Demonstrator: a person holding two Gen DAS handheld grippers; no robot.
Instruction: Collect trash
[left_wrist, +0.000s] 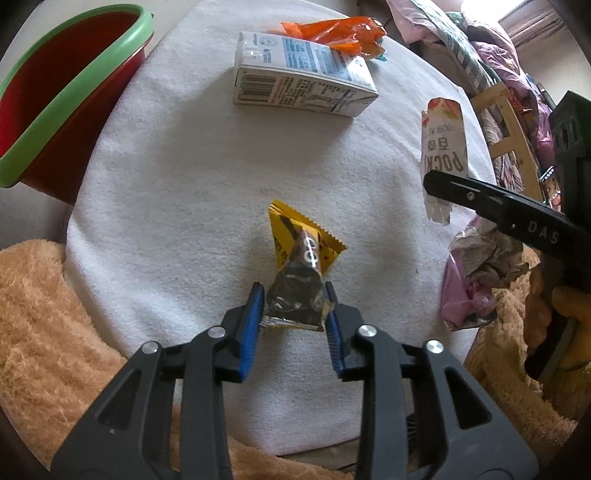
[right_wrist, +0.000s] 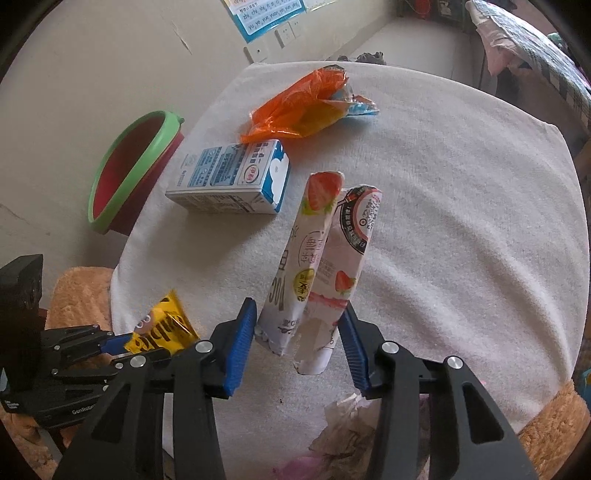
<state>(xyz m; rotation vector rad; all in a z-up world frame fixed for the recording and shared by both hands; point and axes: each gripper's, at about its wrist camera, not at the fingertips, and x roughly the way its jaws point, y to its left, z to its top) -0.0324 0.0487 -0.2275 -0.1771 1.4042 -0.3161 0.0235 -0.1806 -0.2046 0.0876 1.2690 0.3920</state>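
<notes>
**Grabbing two bits of trash at once, bin not visited yet**

Holding one piece of rubbish per hand here, which makes sense if both are meant to go in one trip. The left tongs (left_wrist: 294, 314) have the yellow snack wrapper (left_wrist: 301, 258) between the blue pads by its crumpled foil end, so the rest of it sticks out forward over the white towel-covered desk (left_wrist: 184, 184). The pads sit against the foil on both sides, though the hold looks pretty light to me, with the jaws fairly narrow.

The right tongs (right_wrist: 297, 332) are clamped on the torn-open end of the strawberry Pocky packet (right_wrist: 317, 254), which points away from the camera and hangs clear of the cloth. Gripping the ripped end is probably just because that was the end nearest the hand.

Left to collect on the desk: the blue and white milk carton (left_wrist: 301, 75) lying on its side, the orange plastic wrapper (left_wrist: 332, 33) touching it behind, and a crumpled wad of paper and pink plastic (left_wrist: 476, 280) at the near edge.

The red bin with the green rim (left_wrist: 70, 96) stands off the far left side of the desk, mouth open, so I'd guess both pieces are headed there. That flimsy wrapper could slip out on the way.
</notes>
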